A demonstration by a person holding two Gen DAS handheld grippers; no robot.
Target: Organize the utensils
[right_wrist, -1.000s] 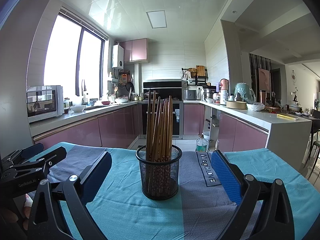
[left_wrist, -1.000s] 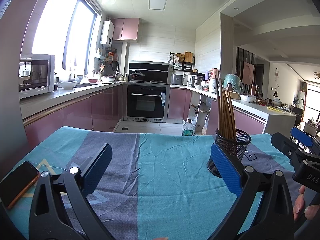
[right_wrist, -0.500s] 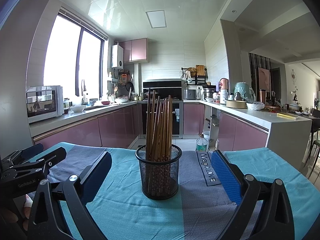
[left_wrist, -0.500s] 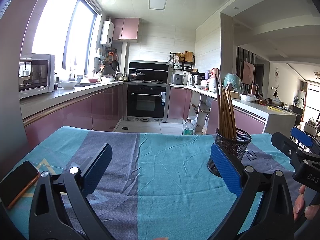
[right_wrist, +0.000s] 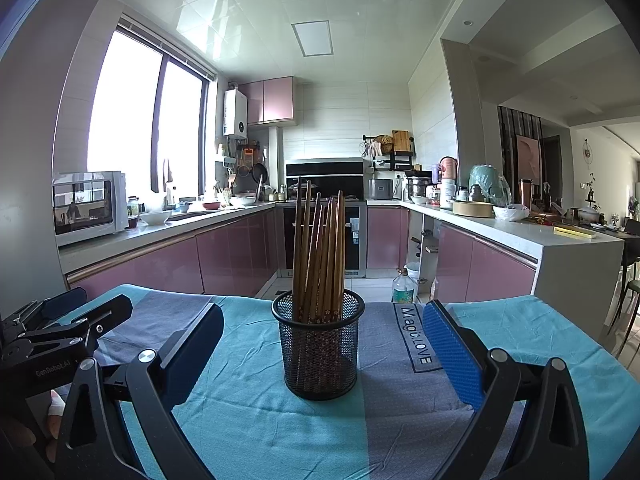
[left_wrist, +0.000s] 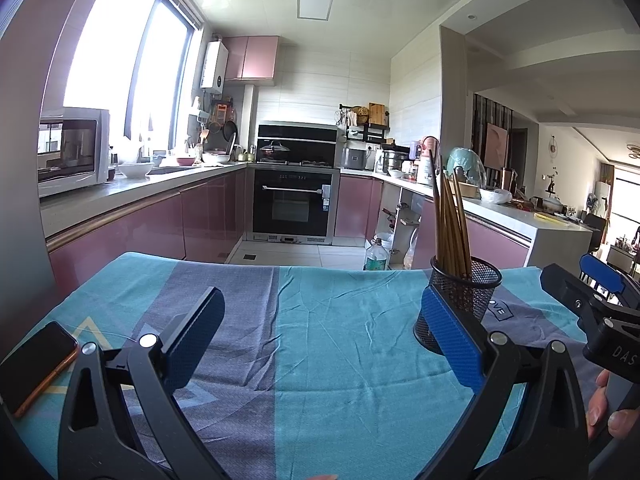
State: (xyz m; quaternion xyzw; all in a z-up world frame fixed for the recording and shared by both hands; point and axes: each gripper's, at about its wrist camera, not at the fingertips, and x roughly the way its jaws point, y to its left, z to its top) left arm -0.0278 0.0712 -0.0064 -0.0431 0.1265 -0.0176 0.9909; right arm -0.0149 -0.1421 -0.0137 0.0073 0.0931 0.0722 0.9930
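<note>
Both grippers spread wide, holding nothing: left gripper (left_wrist: 320, 344) over bare cloth, right gripper (right_wrist: 320, 356) facing the mesh holder (right_wrist: 319, 350). Chopsticks (right_wrist: 318, 256) all stand bunched in it, mid-table on the blue tablecloth (left_wrist: 340, 360); none loose that I see. I judge sorting done or not begun; next I'd need a target. Phone (left_wrist: 34, 364) at left edge.

Noted on teal-and-grey striped tablecloth (left_wrist: 340, 360): black smartphone in orange case (left_wrist: 34, 364), lying flat at left edge. Behind: white microwave (left_wrist: 74, 148) on grey countertop (left_wrist: 132, 188), black built-in oven (left_wrist: 294, 204), clear plastic bottle (right_wrist: 402, 290) standing on floor.
</note>
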